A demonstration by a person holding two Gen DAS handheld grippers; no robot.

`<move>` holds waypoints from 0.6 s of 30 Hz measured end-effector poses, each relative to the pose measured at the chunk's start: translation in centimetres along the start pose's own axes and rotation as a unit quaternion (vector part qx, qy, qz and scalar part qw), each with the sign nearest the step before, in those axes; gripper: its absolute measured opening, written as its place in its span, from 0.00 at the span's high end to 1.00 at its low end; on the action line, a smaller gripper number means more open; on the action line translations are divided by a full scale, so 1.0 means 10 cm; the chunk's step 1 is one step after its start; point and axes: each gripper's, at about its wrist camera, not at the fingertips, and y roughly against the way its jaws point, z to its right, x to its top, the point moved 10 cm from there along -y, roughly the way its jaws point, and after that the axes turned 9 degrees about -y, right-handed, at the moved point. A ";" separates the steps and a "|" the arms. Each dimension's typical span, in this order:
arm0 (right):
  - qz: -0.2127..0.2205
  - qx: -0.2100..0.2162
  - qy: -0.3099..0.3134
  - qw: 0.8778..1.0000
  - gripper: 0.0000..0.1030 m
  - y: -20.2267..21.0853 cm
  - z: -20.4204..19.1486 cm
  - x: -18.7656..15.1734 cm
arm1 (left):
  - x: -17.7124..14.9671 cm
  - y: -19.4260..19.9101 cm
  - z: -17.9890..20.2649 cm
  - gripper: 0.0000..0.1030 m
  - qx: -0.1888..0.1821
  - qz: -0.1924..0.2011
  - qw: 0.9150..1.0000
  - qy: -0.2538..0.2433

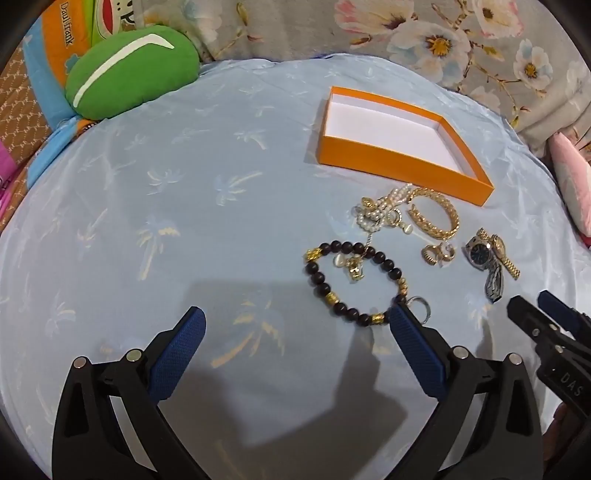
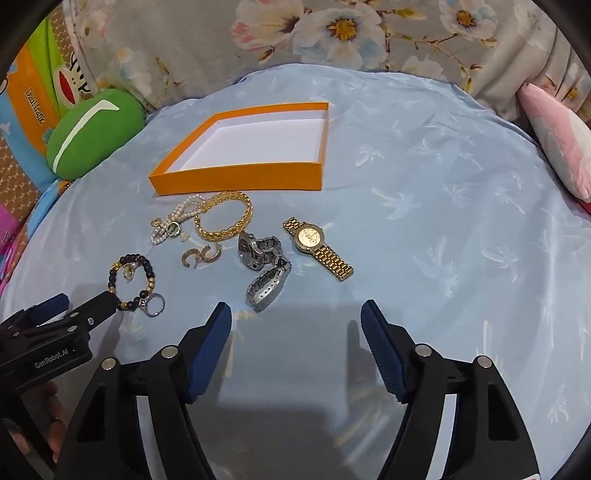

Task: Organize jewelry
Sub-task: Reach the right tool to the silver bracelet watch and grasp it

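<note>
An empty orange box [image 1: 388, 164] [image 2: 236, 179] with a white inside sits on a pale blue cloth. In front of it lie a pearl strand [image 1: 380, 210] [image 2: 181, 216], a gold chain bracelet [image 1: 437, 218] [image 2: 225, 218], gold earrings [image 1: 437, 254] [image 2: 201, 255], a dark bead bracelet [image 1: 354, 284] [image 2: 131, 282], a silver ring [image 1: 419, 305] [image 2: 152, 304], a silver watch [image 1: 484, 258] [image 2: 264, 264] and a gold watch [image 1: 504, 253] [image 2: 317, 242]. My left gripper [image 1: 297, 325] [image 2: 77, 302] is open and empty, its right fingertip by the bead bracelet. My right gripper [image 2: 295, 314] [image 1: 532, 306] is open and empty, just in front of the watches.
A green cushion [image 1: 129, 72] [image 2: 92, 129] and colourful printed bedding [image 1: 48, 55] lie at the back left. Floral fabric [image 1: 443, 33] [image 2: 332, 33] runs along the back. A pink pillow [image 2: 561, 140] [image 1: 572, 184] sits at the right edge.
</note>
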 end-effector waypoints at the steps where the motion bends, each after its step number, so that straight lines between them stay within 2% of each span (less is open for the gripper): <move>1: -0.001 0.003 0.002 1.000 0.39 -0.02 -0.03 0.02 | 0.02 0.00 0.01 0.05 -0.002 0.003 1.000 0.000; 5: -0.008 0.008 0.010 1.000 0.50 -0.13 -0.13 0.09 | 0.02 -0.04 0.03 0.05 -0.004 -0.007 1.000 -0.004; 13: -0.022 0.015 0.005 1.000 0.62 -0.35 -0.15 0.18 | 0.00 -0.11 -0.01 0.05 -0.021 -0.025 0.999 0.003; 15: -0.023 0.017 0.007 1.000 0.64 -0.38 -0.16 0.21 | 0.01 -0.11 -0.01 0.05 -0.021 -0.019 1.000 -0.001; 18: -0.025 0.028 0.009 0.999 0.74 -0.41 -0.21 0.23 | 0.01 -0.13 0.00 0.05 -0.024 -0.020 1.000 -0.007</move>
